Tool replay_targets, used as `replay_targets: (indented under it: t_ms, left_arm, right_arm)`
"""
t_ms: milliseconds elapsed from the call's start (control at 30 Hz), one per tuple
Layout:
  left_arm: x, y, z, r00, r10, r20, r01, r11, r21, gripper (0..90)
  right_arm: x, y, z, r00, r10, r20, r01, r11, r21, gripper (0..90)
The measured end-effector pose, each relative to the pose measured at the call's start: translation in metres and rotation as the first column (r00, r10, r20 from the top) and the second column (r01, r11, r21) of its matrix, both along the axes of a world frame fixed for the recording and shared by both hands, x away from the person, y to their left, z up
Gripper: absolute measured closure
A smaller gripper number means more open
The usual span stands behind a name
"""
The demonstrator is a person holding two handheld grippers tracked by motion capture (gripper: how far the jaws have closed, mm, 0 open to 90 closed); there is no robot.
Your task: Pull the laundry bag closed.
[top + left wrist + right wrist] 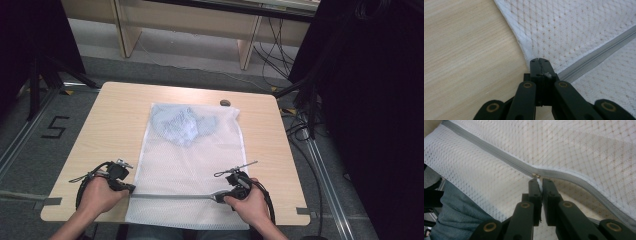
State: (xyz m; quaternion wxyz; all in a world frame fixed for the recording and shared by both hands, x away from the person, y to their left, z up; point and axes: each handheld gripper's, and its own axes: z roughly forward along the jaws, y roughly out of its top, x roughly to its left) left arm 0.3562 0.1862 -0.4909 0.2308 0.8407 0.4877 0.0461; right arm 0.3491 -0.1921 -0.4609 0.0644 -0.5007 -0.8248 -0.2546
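A white mesh laundry bag [186, 165] lies flat on the wooden table [115, 125], with a light blue garment [182, 125] bunched inside its far end. A grey zipper [170, 196] runs across the bag near the front edge. My left gripper [131, 189] is at the zipper's left end, and in the left gripper view it [539, 60] is shut on the bag's hem beside the zipper [596, 53]. My right gripper [218, 197] is toward the zipper's right end. In the right gripper view it [539, 181] is shut on the small brass zipper pull [536, 175].
A small dark round object [225, 103] sits at the table's far edge. The bag's near edge hangs over the table front above the person's jeans [456, 212]. Black curtains, stands and cables [300, 125] flank the table; wooden furniture legs [247, 50] stand behind.
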Motion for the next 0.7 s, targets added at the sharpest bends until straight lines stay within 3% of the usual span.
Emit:
replay_targets:
  t_ms: [300,433,567,600,700]
  left_arm:
    - [0.0002,0.0003,0.0000,1.0000,-0.002,0.000,0.002,1.0000,-0.001,89.7]
    - [0.0001,0.0003,0.0000,1.0000,-0.002,0.000,0.002,1.0000,-0.001,89.7]
    - [0.0001,0.0002,0.0000,1.0000,-0.002,0.000,0.002,1.0000,0.000,89.8]
    - [0.0001,0.0003,-0.0001,1.0000,0.000,0.000,0.000,1.0000,-0.002,89.7]
    - [0.0001,0.0004,-0.0002,1.0000,0.000,0.000,0.000,1.0000,-0.003,89.7]
  right_arm:
    - [0.0010,-0.0031,-0.0003,0.9999,0.012,0.012,-0.012,1.000,0.004,86.9]
    - [0.0013,-0.0048,0.0005,0.9998,0.017,-0.004,-0.017,1.000,0.014,86.9]
    - [0.0018,-0.0082,0.0000,0.9996,0.026,0.015,-0.025,0.999,-0.020,86.9]
    - [0.0013,-0.0073,0.0005,0.9998,0.020,0.005,-0.020,1.000,0.009,86.9]
    - [0.0014,-0.0086,0.0009,0.9999,0.013,-0.001,-0.013,1.000,0.013,86.9]
